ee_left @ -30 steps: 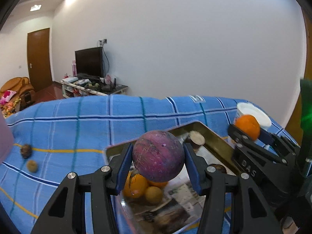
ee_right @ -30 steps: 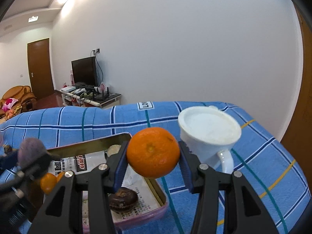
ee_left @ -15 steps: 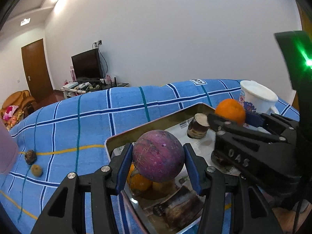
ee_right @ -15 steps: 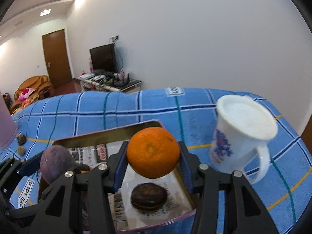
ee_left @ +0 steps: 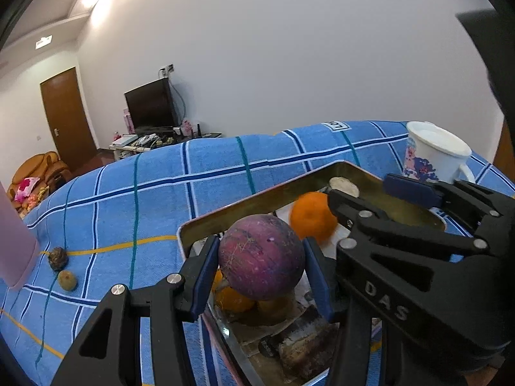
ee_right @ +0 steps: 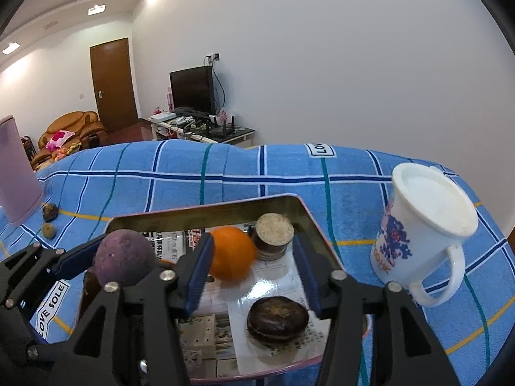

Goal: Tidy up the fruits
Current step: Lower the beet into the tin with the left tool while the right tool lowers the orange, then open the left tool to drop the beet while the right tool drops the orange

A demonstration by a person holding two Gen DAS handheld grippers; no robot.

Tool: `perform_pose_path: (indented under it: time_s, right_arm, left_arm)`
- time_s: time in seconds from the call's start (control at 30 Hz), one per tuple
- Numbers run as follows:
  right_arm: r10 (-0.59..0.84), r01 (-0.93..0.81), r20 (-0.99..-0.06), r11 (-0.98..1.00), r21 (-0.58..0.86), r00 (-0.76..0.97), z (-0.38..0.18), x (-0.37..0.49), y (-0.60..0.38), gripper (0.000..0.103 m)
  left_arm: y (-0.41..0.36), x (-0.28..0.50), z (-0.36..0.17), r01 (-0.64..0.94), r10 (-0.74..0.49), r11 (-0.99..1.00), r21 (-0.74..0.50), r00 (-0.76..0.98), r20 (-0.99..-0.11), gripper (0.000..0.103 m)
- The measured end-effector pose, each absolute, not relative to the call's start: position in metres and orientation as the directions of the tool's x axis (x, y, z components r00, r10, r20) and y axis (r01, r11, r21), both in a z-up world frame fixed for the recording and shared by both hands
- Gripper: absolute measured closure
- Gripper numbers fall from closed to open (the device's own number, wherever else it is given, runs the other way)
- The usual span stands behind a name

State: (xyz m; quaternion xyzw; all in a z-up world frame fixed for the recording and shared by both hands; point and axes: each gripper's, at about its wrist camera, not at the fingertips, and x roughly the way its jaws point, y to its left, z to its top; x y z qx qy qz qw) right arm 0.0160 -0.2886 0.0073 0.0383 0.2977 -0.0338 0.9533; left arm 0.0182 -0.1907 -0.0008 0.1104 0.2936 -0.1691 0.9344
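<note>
Right wrist view: the metal tray [ee_right: 309,212] is seen on the blue checked cloth; the right tongs [ee_right: 254,273] are spread above it, the orange [ee_right: 230,254] blurred between them. A purple passion fruit [ee_left: 261,257] is pinched by the left tongs [ee_left: 259,276].

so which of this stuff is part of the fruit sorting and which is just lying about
Part of the job:
- purple fruit in the left gripper
- orange dropping from the open right gripper
- tray
- two small fruits on the cloth

Lying about:
- mug
- pink container
- TV
</note>
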Motion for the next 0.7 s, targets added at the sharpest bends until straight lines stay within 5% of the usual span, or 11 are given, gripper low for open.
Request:
perform_pose_path:
  time_s: [0.07, 0.1, 0.27, 0.37, 0.7]
  right_arm:
    - [-0.030, 0.090, -0.569, 0.993, 0.078, 0.822, 0.007, 0.015, -0.292, 0.006]
    - [-0.024, 0.088, -0.560, 0.992, 0.088, 0.828, 0.008, 0.013, -0.293, 0.002]
    - [-0.078, 0.104, -0.483, 0.994, 0.027, 0.872, 0.021, -0.002, -0.286, 0.000]
    - [-0.119, 0.137, -0.452, 0.991, 0.008, 0.884, 0.025, -0.008, -0.285, 0.000]
    - [-0.166, 0.226, -0.402, 0.969, 0.104, 0.900, 0.027, -0.017, -0.317, 0.000]
  left_arm:
    - [-0.188, 0.020, -0.001, 0.383, -0.264, 0.920, 0.084, 0.764, -0.589, 0.049]
    - [-0.187, 0.019, -0.001, 0.388, -0.274, 0.919, 0.073, 0.760, -0.589, 0.049]
    - [-0.189, 0.005, 0.007, 0.373, -0.261, 0.920, 0.119, 0.810, -0.525, 0.017]
    - [-0.192, -0.006, 0.013, 0.350, -0.238, 0.920, 0.175, 0.856, -0.459, 0.016]
    - [-0.170, -0.007, 0.022, 0.318, -0.247, 0.943, 0.097, 0.865, -0.437, 0.016]
